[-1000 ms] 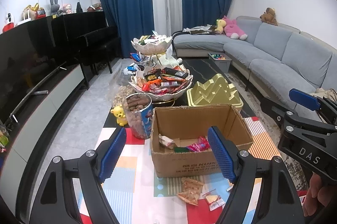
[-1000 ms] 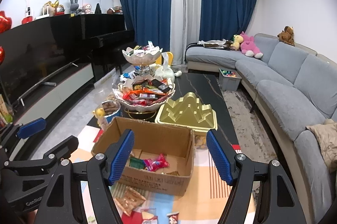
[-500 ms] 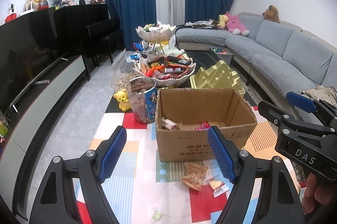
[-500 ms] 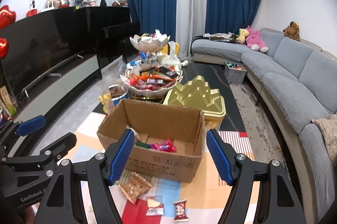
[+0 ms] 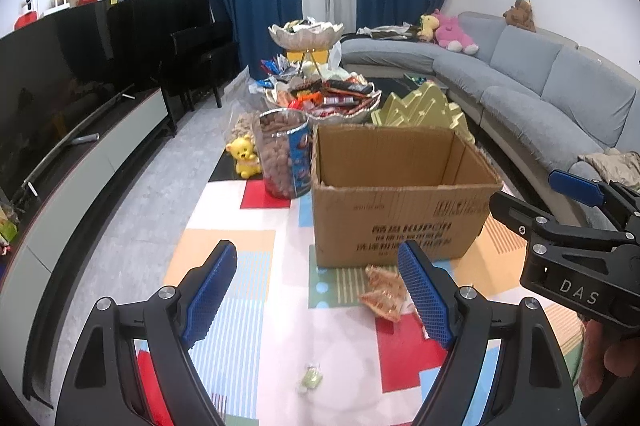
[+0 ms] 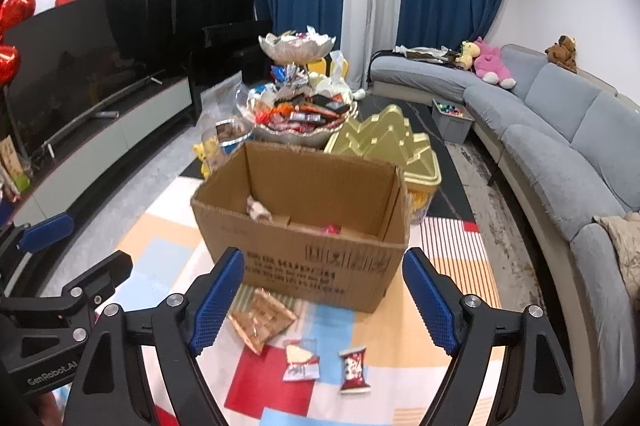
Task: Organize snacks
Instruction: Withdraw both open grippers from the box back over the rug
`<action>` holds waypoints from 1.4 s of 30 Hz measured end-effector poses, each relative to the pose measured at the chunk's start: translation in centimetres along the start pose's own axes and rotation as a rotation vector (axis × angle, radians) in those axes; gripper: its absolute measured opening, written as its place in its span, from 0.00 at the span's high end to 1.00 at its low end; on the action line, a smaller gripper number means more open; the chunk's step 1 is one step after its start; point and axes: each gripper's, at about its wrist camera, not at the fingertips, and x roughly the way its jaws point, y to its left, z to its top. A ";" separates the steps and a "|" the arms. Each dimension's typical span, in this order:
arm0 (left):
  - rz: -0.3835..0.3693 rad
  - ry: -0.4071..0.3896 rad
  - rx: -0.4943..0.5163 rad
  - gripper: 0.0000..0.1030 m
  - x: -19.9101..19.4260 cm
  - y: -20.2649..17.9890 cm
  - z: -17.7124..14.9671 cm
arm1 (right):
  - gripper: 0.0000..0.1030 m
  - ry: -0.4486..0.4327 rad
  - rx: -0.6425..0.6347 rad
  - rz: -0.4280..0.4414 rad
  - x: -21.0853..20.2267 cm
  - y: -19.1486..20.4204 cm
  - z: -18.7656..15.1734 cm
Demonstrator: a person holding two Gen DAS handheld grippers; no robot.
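The right gripper (image 6: pixel 322 302), empty, jaws opening, hangs nearest the flat orange-brown foil snack packet (image 6: pixel 261 318), which lies just in front of the open brown cardboard box (image 6: pixel 304 230), long axis slanting leftward. The left gripper (image 5: pixel 316 292) stands wide and empty, the packet just beside its right pad.

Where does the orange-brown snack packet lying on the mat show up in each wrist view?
Left wrist: the orange-brown snack packet lies right of centre, low, partly behind the claw's right finger.
Right wrist: left of centre, low, beside the claw's left finger.
Shared landmark: the cardboard box just behind it.
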 end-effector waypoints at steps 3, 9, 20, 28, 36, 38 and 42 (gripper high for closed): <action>0.007 0.003 0.002 0.18 0.0 0.3 -1.1 | 0.20 0.010 0.001 -0.001 0.0 0.2 -1.0; 0.014 0.020 -0.011 0.14 0.1 0.8 -3.0 | 0.17 0.029 -0.004 -0.005 0.1 0.7 -2.6; 0.003 0.060 -0.013 0.11 0.9 1.5 -7.7 | 0.16 0.048 -0.041 -0.012 0.2 2.4 -5.9; 0.004 0.063 0.013 0.11 1.5 1.5 -10.8 | 0.16 0.045 -0.024 -0.025 0.9 2.6 -8.4; -0.007 0.081 0.042 0.13 3.6 1.6 -13.6 | 0.16 0.038 -0.054 -0.022 2.5 3.2 -10.2; -0.001 0.089 0.050 0.15 4.3 1.5 -13.9 | 0.16 0.038 -0.072 -0.022 3.0 3.5 -10.7; -0.008 0.130 0.044 0.20 5.8 1.4 -14.5 | 0.16 0.044 -0.098 -0.017 3.9 3.8 -11.4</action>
